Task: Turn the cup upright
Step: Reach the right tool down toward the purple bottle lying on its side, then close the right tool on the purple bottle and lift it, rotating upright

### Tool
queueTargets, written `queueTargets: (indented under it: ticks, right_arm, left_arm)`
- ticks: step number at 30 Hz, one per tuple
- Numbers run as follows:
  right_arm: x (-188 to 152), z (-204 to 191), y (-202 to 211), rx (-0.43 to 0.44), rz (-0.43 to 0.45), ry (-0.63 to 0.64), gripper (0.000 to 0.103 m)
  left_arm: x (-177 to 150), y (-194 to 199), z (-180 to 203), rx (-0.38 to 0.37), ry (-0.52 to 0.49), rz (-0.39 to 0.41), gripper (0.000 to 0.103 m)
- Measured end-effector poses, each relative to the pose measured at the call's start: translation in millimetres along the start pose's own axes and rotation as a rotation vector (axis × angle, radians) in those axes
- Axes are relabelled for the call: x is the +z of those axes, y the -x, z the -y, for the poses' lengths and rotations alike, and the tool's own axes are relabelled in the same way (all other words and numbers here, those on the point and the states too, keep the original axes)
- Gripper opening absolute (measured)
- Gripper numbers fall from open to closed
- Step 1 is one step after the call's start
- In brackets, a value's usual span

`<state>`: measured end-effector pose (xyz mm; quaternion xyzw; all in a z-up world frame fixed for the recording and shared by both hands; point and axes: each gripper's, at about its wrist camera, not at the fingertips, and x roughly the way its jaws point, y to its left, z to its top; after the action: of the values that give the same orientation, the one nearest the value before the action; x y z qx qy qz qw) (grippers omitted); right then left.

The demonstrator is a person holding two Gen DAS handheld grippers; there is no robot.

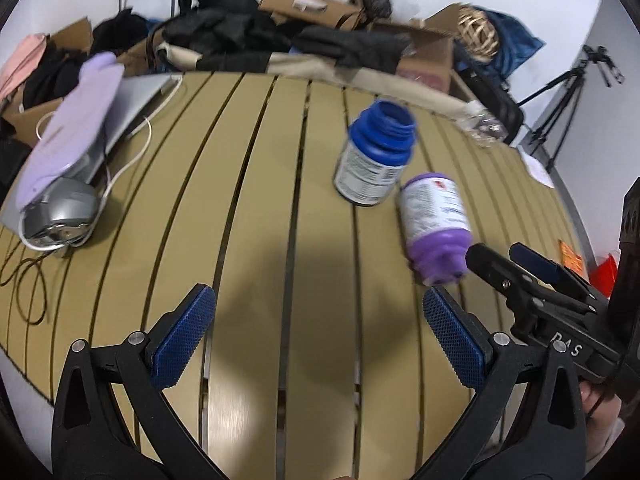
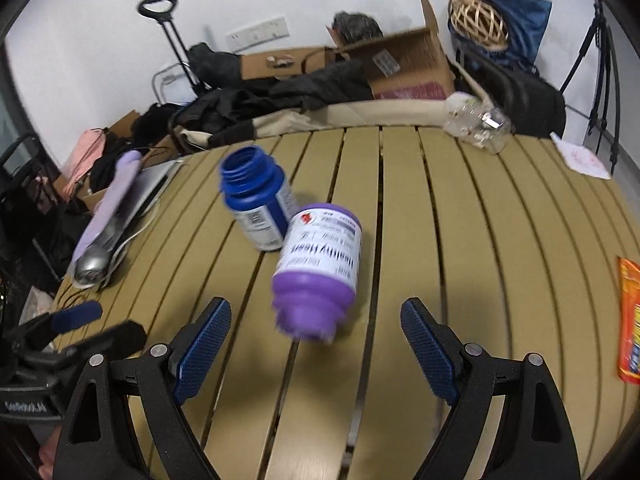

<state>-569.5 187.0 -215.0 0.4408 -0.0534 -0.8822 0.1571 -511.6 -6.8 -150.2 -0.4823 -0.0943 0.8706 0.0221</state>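
Blue-padded fingers of the right gripper (image 2: 316, 340) stand spread and empty — the purple bottle (image 2: 318, 272) is mouth-down at twelve o'clock between them, over the slatted table (image 2: 480, 240). Left gripper (image 1: 320, 328) is spread too, bottle at two o'clock, near the upright blue bottle (image 1: 374, 152).

Right gripper (image 2: 316, 344) fingers spread wide, nothing between the pads. Purple bottle (image 2: 318, 270) upside down, neck toward the camera, tilted, just ahead of the fingers; blurred, so contact with the slatted surface (image 2: 480, 240) cannot be told. Blue bottle (image 2: 256, 200) just behind it to the left, mouth open and upward, leaning. Left gripper (image 2: 100, 322) at the lower left edge, fingers slightly apart. Clear jar (image 2: 478, 122) at the far right edge. Orange packet (image 2: 630, 320) at the right.
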Motion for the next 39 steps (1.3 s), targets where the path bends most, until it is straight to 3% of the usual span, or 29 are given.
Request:
queueTargets:
  ticks: [5,7,12,17,21,22,24,27,30,32,36,39]
  right_arm:
    - [5.2,-2.6,-38.1,0.021,-0.064,-0.006,0.089]
    - [1.5,-6.0,-47.6,0.011,-0.085,0.03,0.07]
    - [-6.0,9.3,-40.6,0.052,-0.104,0.018,0.068]
    - [-25.4,-8.4,-19.7,0.194,-0.192,0.228,0.068]
    - [-42.2,-11.1,-10.3,0.252,-0.151,0.297,0.069]
    - [-43.5,-12.3,-9.9,0.249,-0.148,0.307,0.069]
    - [-45.4,-19.9,-8.0,0.247,-0.143,0.349,0.069]
    - [-47.3,-25.7,-9.1,0.229,-0.132,0.383,0.07]
    - [-44.8,-18.7,-9.1,0.171,-0.129,0.362,0.079]
    - [-37.0,-3.2,-9.0,0.124,-0.107,0.3,0.079]
    - [-27.7,20.6,-17.9,0.104,-0.113,0.163,0.079]
    - [-24.4,26.0,-22.9,0.095,-0.119,0.135,0.079]
  left_arm:
    - [17.7,-24.8,-5.1,-0.01,0.021,-0.021,0.103]
    - [21.6,-29.0,-4.4,-0.032,0.024,-0.019,0.101]
    - [27.7,-38.8,9.1,-0.076,0.017,-0.038,0.101]
    - [29.1,-42.5,27.9,-0.142,-0.005,-0.046,0.093]
    - [28.5,-56.3,36.9,-0.154,0.013,-0.067,0.078]
    - [27.5,-58.8,38.7,-0.168,0.017,-0.067,0.075]
    - [25.6,-59.3,40.3,-0.186,0.013,-0.062,0.058]
    - [23.8,-59.9,38.4,-0.173,0.002,-0.057,0.049]
    - [22.8,-55.9,28.0,-0.118,0.02,-0.027,0.048]
    - [24.1,-53.7,19.7,-0.071,0.034,-0.026,0.042]
    - [20.1,-50.0,14.5,-0.078,0.036,-0.037,0.042]
    - [19.0,-44.2,21.4,-0.072,-0.008,-0.026,0.049]
